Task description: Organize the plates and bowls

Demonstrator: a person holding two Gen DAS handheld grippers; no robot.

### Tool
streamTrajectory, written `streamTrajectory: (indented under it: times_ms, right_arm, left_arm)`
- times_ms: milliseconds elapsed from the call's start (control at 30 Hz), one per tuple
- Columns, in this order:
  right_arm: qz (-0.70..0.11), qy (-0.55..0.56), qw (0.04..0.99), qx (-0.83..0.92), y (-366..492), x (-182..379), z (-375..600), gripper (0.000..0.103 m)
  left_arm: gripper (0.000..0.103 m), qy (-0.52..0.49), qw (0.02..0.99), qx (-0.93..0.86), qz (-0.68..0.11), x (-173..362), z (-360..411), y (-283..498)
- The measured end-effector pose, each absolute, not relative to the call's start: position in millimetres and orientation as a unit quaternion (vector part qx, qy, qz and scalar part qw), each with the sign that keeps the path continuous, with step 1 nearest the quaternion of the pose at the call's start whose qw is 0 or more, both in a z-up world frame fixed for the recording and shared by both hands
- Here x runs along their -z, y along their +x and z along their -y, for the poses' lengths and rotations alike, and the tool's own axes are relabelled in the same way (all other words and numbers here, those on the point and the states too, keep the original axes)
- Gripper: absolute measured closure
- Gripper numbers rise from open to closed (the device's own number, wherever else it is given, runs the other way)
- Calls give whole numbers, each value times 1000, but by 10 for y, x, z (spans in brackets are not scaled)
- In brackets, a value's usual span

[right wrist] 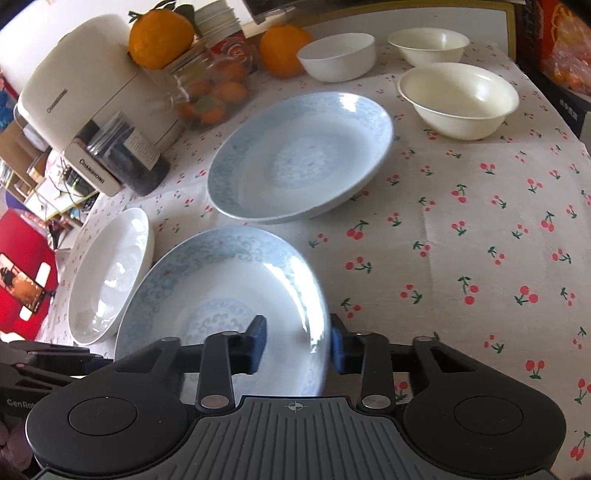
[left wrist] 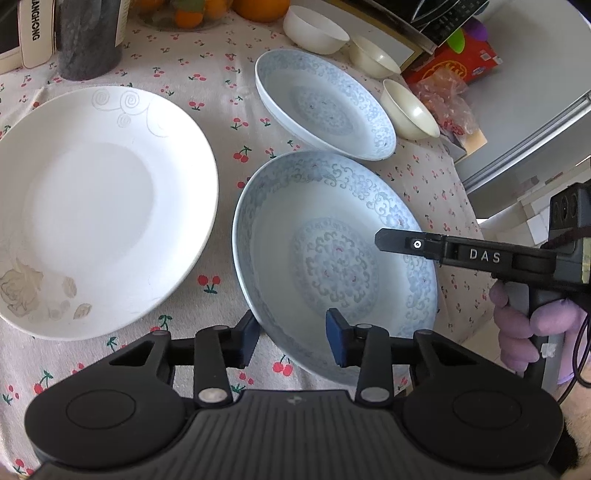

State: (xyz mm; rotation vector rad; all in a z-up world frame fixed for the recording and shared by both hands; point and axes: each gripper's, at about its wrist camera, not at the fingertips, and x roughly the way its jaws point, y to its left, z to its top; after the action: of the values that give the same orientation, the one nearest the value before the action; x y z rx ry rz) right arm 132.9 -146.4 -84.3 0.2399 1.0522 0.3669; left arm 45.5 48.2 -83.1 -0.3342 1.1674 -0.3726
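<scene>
Both grippers (left wrist: pixel 291 338) (right wrist: pixel 297 343) astride near blue plate's (left wrist: pixel 332 258) rim — seemingly clamped.

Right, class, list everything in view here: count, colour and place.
blue-patterned plates: two, pale blue; near plate in front, far plate behind
white plate: one, white, left of near plate
white bowl: one, white, table's back
cream bowls: two, cream, right of far plate
oranges: two, orange, back
glass jar: one, clear, holding small oranges, back
dark jar: one, black, beside appliance
appliance: one, cream, back left
tablecloth: one, white with red cherries, under everything
left tool: one, black, blue pads, on near plate's rim
right tool: one, black, blue pads, opposite rim
gloved hand: one, purple, holding right tool
</scene>
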Motion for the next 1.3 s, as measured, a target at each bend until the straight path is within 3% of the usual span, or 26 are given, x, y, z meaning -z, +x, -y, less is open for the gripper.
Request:
streamTrajectory:
  times_ms: [200,1300]
  right_arm:
    - [-495,115,845,-166,1307,825,1508,83]
    - [-423,166,876,-159,1460,314,1686,83]
  left_arm:
    - [73,-142,811,174,-540,800,-474,422]
    - [72,-146,850,186,-471,456,-432,464]
